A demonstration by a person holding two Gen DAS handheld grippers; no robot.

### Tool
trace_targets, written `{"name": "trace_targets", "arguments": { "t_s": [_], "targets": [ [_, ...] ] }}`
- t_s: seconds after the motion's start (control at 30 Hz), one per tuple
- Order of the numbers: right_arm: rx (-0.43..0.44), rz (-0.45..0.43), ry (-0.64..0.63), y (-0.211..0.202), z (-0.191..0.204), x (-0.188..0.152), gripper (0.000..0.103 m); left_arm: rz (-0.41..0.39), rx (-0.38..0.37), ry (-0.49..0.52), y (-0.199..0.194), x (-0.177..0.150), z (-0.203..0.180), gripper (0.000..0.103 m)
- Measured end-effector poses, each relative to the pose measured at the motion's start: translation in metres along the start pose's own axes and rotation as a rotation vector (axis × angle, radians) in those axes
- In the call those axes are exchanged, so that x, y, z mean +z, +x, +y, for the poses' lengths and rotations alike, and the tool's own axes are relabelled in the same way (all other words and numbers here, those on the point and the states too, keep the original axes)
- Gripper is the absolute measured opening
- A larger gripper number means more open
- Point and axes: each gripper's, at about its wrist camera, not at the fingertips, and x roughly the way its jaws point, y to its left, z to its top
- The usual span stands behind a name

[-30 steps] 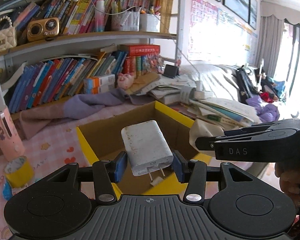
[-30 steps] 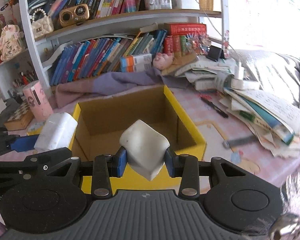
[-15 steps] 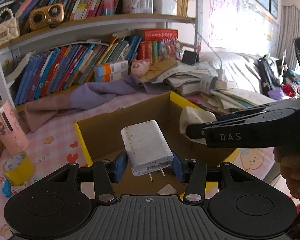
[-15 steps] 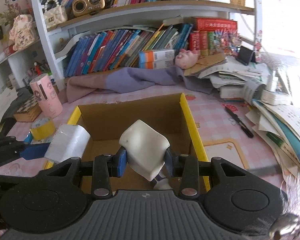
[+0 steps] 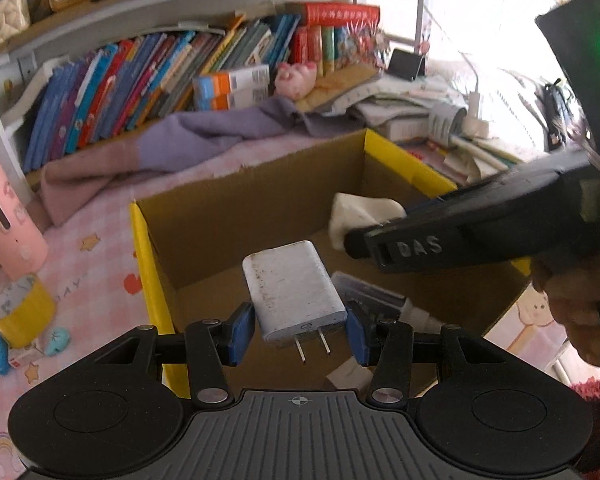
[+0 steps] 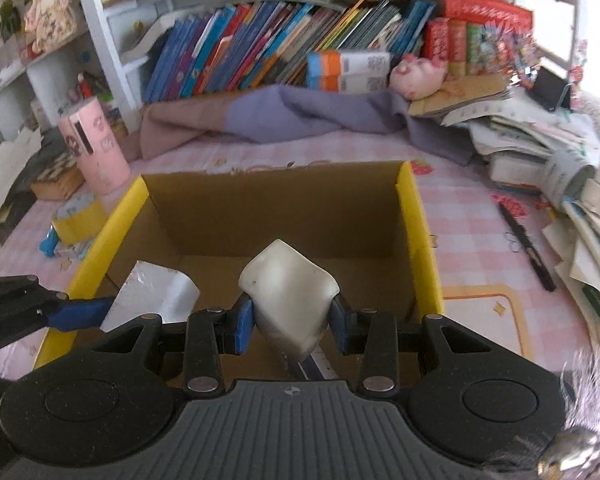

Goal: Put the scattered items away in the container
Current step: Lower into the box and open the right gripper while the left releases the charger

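A yellow-rimmed cardboard box (image 5: 144, 240) stands open on the pink table; it also shows in the right wrist view (image 6: 416, 216). My left gripper (image 5: 298, 330) is shut on a white charger plug (image 5: 292, 288) and holds it over the box interior, prongs toward the camera. My right gripper (image 6: 290, 326) is shut on a soft white block (image 6: 288, 292), also above the box. The block shows at the right in the left wrist view (image 5: 360, 212). The charger shows at the left in the right wrist view (image 6: 156, 296). A few small items lie on the box floor (image 5: 368, 296).
A yellow tape roll (image 5: 20, 312) and a pink cup (image 5: 8, 220) stand left of the box. A black pen (image 6: 524, 244) lies to its right. A purple cloth (image 6: 300, 112), bookshelves and piled papers (image 6: 540, 148) lie behind.
Both grippers have moved forward and down over the box with their loads, so the box floor and the items on it now show.
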Motion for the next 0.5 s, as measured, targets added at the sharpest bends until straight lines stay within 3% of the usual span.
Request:
{"name": "trace_targets", "arguments": {
  "t_s": [0.23, 0.5],
  "targets": [
    [0.035, 0.089, -0.058, 0.030, 0.004, 0.016, 0.036, 0.056, -0.008, 0.024, 0.013, 0.000, -0.003, 0.047],
    [0.026, 0.182, -0.108, 0.055, 0.006, 0.022, 0.036, 0.065, -0.025, 0.024, 0.019, 0.002, -0.006, 0.047]
  ]
}}
